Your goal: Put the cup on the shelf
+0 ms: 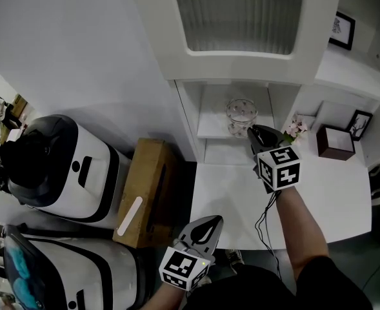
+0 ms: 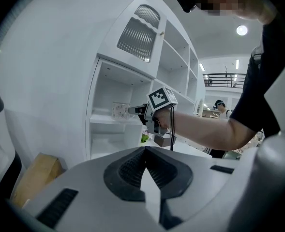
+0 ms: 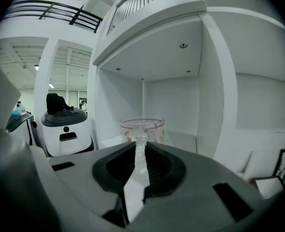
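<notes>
Right gripper (image 3: 141, 140) pinches one cup (image 1: 241, 113), seemingly resting on shelf (image 1: 210, 130).

The white shelf niche (image 1: 212, 132) is open in front, walled on both sides and capped by a ribbed-glass cabinet door (image 1: 244, 11). A clear glass cup (image 1: 241, 113) fills its middle, the right gripper (image 1: 251, 132) clamped on its handle; bare board lies left of it. The white worktop (image 1: 235, 199) below is free, except a dark brown square box (image 1: 335, 142) at its right.
</notes>
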The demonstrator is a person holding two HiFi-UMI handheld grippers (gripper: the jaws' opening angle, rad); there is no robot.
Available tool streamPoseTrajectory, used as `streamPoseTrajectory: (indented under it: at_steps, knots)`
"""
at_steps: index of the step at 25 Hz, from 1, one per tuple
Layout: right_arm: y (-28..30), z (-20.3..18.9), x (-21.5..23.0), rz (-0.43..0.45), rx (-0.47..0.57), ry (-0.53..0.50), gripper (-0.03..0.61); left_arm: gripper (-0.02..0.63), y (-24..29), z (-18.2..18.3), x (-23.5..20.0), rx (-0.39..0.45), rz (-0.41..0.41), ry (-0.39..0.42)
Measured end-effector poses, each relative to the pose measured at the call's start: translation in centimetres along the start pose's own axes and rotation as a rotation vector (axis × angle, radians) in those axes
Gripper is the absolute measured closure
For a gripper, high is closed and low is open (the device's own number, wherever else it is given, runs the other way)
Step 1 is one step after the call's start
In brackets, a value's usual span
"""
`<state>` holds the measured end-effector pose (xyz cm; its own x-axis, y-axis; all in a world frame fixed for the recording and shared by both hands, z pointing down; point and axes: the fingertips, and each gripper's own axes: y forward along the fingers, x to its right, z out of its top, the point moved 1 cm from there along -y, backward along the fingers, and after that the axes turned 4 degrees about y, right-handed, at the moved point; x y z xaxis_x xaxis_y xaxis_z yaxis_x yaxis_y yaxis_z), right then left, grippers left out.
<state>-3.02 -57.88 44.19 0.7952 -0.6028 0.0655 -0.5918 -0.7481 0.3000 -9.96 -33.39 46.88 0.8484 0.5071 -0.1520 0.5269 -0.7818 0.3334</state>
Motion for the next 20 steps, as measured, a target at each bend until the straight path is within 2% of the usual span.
streamPoseTrajectory:
  at_steps: [20]
  knots:
    - [4.0, 0.6, 1.3, -0.042, 0.005, 0.034, 0.54, 0.609, -0.8, -0.1, -2.3, 0.003, 0.06, -0.039]
